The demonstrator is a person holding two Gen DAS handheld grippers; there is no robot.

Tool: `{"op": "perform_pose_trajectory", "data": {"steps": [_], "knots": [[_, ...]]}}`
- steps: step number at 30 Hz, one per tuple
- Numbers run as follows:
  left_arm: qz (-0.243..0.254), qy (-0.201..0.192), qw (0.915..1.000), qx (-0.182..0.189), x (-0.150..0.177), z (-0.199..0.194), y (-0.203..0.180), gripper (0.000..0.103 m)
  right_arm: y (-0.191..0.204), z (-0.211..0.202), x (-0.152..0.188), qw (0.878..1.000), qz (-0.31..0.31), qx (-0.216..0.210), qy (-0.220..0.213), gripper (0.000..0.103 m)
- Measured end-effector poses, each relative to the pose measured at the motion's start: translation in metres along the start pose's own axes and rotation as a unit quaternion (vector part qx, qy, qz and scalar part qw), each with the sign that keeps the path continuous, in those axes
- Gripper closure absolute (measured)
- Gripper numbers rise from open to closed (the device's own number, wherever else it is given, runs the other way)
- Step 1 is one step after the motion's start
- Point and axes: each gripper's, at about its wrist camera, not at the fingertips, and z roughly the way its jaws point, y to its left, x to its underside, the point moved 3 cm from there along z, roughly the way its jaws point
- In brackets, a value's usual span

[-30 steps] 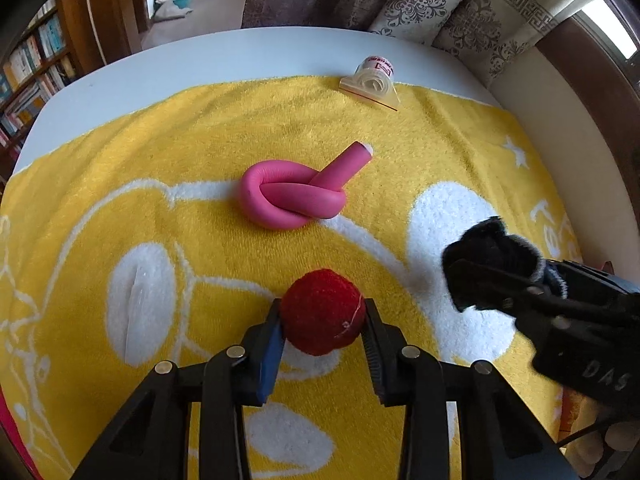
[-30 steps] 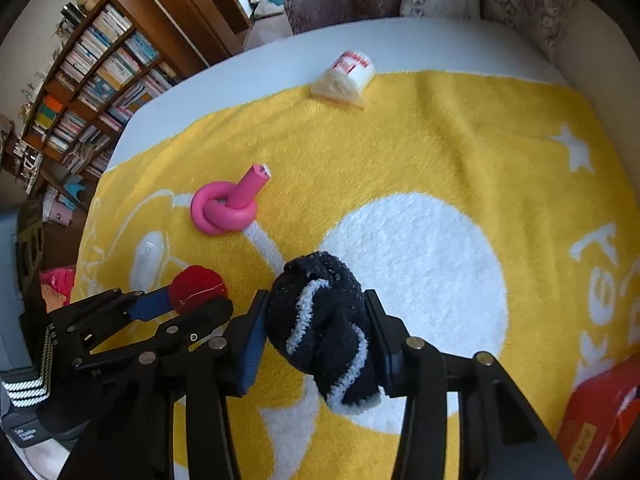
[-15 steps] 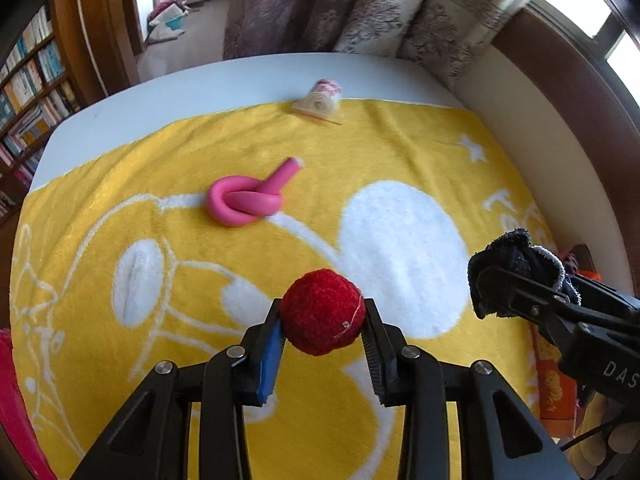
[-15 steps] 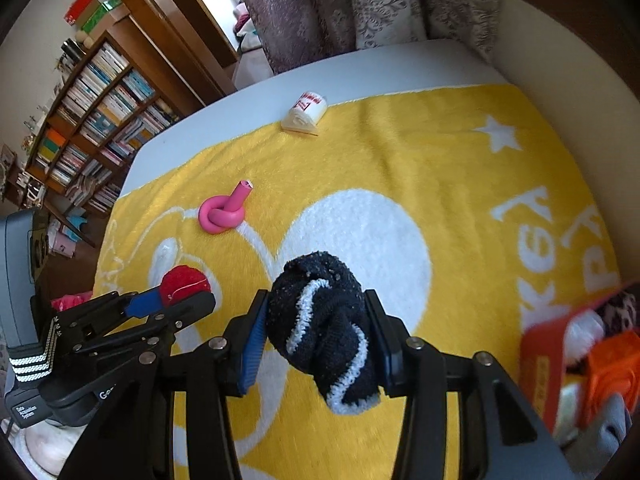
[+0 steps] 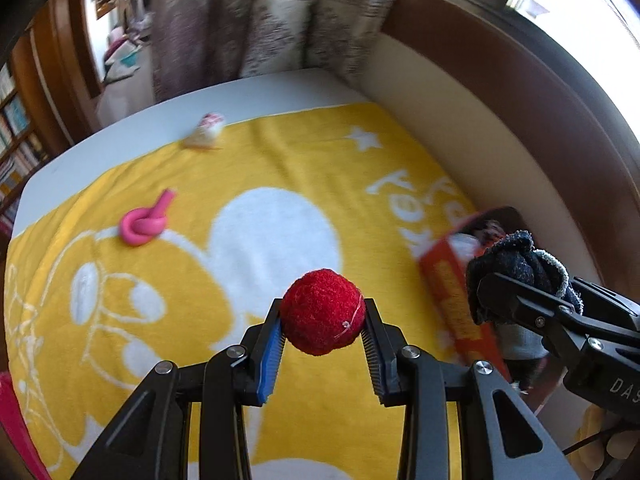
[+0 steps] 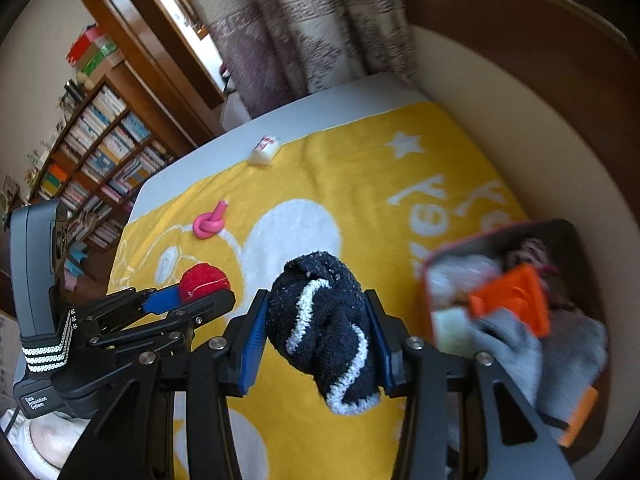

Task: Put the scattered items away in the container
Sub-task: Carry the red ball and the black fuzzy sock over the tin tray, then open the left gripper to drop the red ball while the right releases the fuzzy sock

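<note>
Both tools lifted toward container (image 6: 440,252); red ball (image 5: 322,311) clamped in left tool (image 5: 322,320).

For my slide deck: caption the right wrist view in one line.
Right claw shut on a black sock, near the red container; left claw holds a red ball.

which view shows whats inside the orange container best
The right wrist view: the container lies open to the camera, showing grey cloth and an orange block, though blurred. The left wrist view shows only its side wall, with the sock covering most of the inside.
</note>
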Motion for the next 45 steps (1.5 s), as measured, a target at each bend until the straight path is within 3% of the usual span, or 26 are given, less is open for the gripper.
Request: {"op": "perform_pose_trajectory", "data": {"steps": [12, 23, 31, 45], "knots": [[0.071, -0.007, 0.9962, 0.049, 0.017, -0.017, -0.11, 0.065, -0.083, -0.076, 0.045, 0.998, 0.044, 0.022, -0.036, 0.054], [0.135, 0.01, 0.987, 0.087, 0.039, -0.013, -0.192, 0.065, -0.151, -0.104, 0.091, 0.993, 0.095, 0.054, -0.031, 0.054], [0.156, 0.017, 0.9832, 0.093, 0.041, -0.004, -0.22, 0.065, -0.162, -0.108, 0.109, 0.993, 0.104, 0.053, -0.025, 0.054], [0.142, 0.012, 0.984, 0.106, 0.013, -0.003, -0.227, 0.061, -0.151, -0.088, 0.11, 0.996, 0.077, 0.034, -0.002, 0.051]]}}
